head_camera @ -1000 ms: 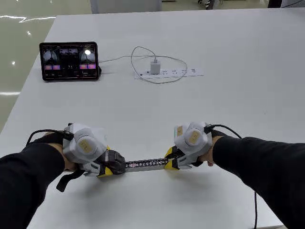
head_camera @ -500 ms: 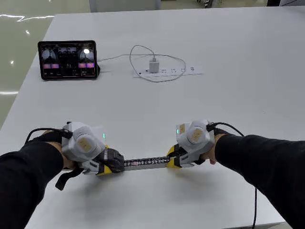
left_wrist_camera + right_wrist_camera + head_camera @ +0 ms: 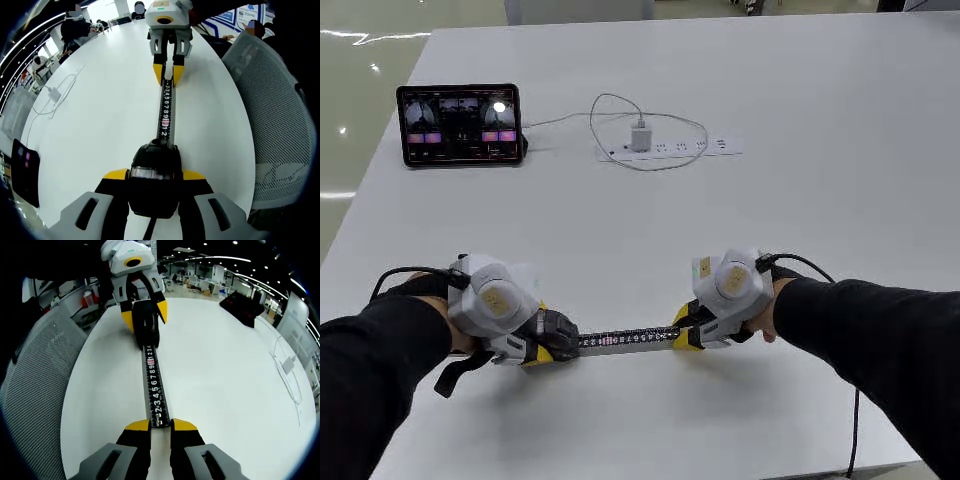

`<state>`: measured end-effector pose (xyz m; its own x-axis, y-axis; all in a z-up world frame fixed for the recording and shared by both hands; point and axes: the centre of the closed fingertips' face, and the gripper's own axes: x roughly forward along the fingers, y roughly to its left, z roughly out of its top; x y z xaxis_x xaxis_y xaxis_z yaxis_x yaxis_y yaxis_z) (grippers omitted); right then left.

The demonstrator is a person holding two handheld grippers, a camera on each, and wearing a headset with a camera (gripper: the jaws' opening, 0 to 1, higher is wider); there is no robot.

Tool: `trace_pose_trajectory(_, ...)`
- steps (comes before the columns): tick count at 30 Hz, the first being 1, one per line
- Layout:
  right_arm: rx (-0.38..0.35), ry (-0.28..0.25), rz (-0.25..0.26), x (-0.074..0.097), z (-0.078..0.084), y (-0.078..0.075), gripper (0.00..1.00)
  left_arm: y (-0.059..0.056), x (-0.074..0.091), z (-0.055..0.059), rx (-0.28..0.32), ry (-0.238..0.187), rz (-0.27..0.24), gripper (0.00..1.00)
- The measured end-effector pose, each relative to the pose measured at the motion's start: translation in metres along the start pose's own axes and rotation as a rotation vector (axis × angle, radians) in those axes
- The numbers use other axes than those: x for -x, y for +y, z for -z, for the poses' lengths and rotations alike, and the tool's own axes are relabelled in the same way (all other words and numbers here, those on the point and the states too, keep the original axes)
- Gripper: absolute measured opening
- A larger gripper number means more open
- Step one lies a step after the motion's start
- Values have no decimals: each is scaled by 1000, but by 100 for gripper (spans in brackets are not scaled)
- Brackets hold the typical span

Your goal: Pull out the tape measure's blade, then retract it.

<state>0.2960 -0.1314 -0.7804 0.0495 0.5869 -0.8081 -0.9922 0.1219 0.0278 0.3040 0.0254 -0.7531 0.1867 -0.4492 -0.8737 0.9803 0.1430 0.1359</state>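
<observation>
Tape drawn out over a white worktop [image 3: 770, 200]: we hold the tape measure's black case [image 3: 560, 334] in the left claw [image 3: 155, 175], whose jaws are pressed against the case's two flanks. The right claw [image 3: 160, 426] pinches the free tip of the blade [image 3: 153, 385] between its yellow-tipped jaws. The blade runs straight from one claw to the other, low over the worktop near its front edge, with printed numbers running past ten. A tablet [image 3: 460, 124] and a power strip [image 3: 670, 148] lie well apart, at the far side.

We judge the pulling-out step to be in hand, with only a short length of blade showing and the retraction not yet begun. If more blade is wanted, the next move calls for the right claw to travel away along the blade's line while the left holds the case firm. For the return, we would guide the tip back toward the case under a steady pinch, since a released blade may snap home and whip.
</observation>
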Motion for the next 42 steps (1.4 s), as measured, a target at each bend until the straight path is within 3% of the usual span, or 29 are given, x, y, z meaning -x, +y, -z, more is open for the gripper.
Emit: trace_pose_trajectory(42, 7, 18, 9, 11, 13, -1, 10, 0, 1, 0, 0, -2, -7, 32)
